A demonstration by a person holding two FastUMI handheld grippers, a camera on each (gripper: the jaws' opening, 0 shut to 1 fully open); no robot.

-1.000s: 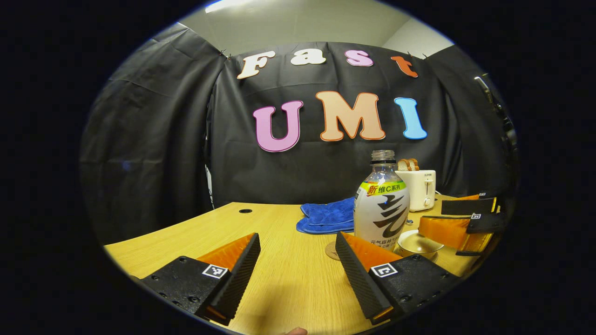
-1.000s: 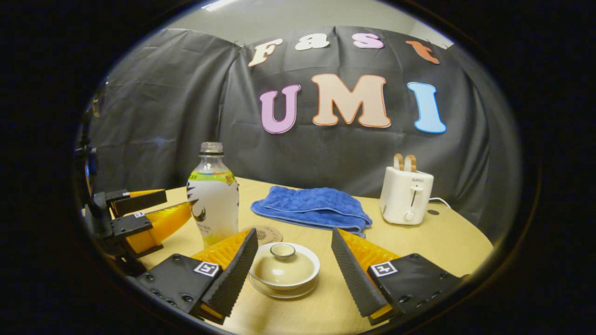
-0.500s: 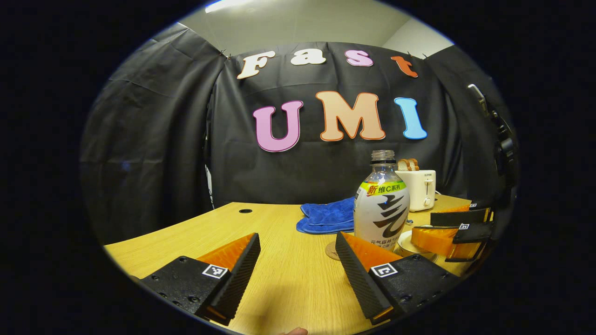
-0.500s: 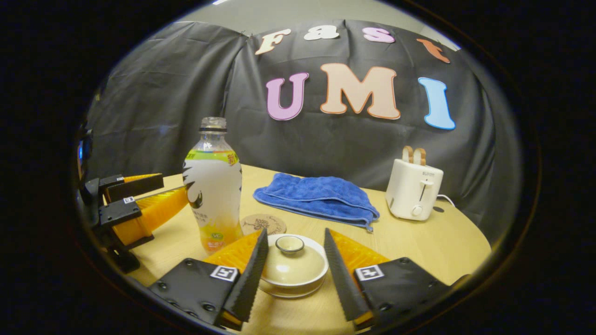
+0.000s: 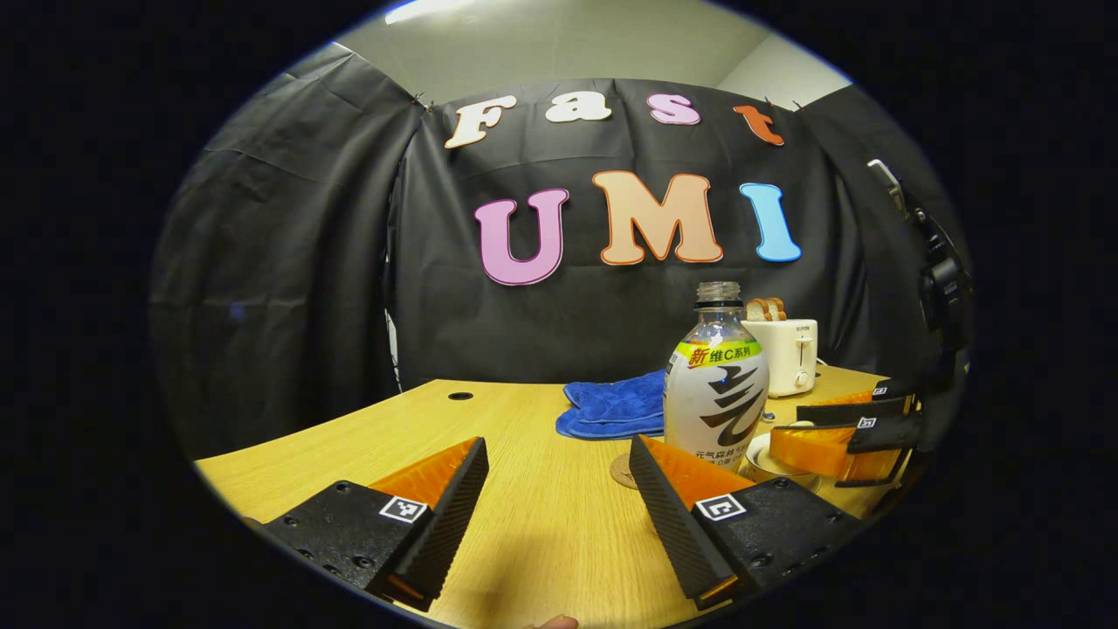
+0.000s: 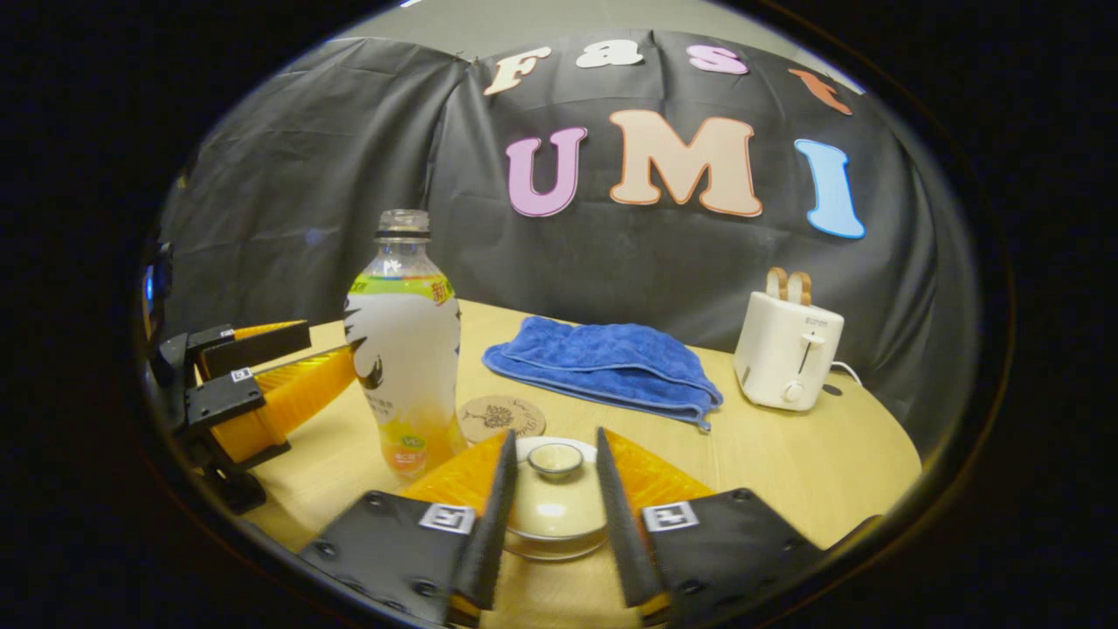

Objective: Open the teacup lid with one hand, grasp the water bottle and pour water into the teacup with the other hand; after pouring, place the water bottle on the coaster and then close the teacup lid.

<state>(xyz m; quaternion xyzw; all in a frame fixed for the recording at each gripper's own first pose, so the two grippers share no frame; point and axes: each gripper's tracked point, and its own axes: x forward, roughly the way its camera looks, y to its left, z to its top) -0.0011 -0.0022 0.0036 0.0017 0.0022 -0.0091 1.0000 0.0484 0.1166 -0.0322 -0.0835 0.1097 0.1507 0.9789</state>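
A cream teacup with its lid [image 6: 556,505] on stands on a saucer near the table's front. My right gripper [image 6: 554,439] straddles it, both fingers pressed against the lid's sides, the knob [image 6: 556,456] showing between them. The uncapped water bottle [image 6: 406,349] stands upright just left of the cup, beside the round cork coaster [image 6: 502,418]. In the left gripper view the bottle [image 5: 716,393] rises behind my right finger, with the teacup [image 5: 773,456] and the right gripper [image 5: 847,428] beyond it. My left gripper [image 5: 559,507] is open over bare table, short of the bottle.
A folded blue towel [image 6: 607,367] lies behind the coaster. A white toaster [image 6: 789,349] with bread in it stands at the back right, its cord trailing. The wooden table [image 5: 524,542] has a cable hole [image 5: 459,396] at the far left. Black cloth walls the booth.
My right gripper came down and forward over the teacup and its fingers narrowed until they met the lid. The left gripper and the bottle stayed put.
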